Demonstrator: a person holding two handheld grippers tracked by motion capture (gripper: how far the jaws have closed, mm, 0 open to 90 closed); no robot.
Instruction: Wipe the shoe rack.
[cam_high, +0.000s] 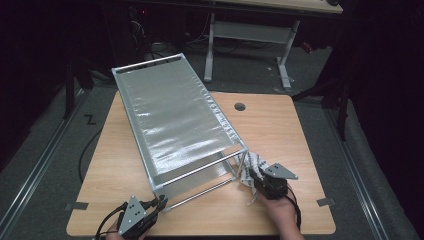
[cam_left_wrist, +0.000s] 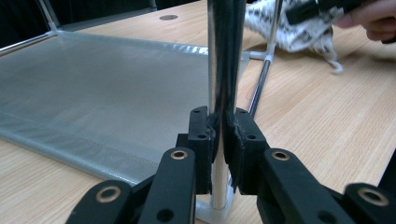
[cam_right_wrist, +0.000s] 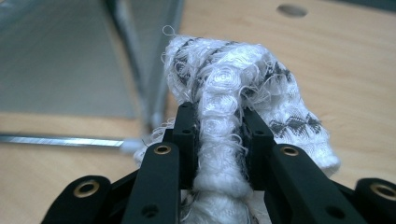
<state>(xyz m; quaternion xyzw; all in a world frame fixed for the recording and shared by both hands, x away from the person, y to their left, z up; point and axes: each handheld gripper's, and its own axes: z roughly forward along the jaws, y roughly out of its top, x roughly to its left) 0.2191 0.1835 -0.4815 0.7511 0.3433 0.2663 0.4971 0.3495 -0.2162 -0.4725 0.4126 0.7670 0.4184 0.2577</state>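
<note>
Right gripper view: claw (cam_right_wrist: 218, 135) pinching sock (cam_right_wrist: 233, 84)

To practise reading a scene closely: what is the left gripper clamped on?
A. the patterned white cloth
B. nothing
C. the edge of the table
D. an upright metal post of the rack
D: in the left gripper view the left gripper has its jaws pressed on either side of the rack's upright metal post.

A wooden table (cam_high: 280, 130) is being occupied by a metal rack (cam_high: 175, 120). A white patterned cloth (cam_high: 250, 167) is lying just ahead of the right gripper (cam_high: 257, 180).
</note>
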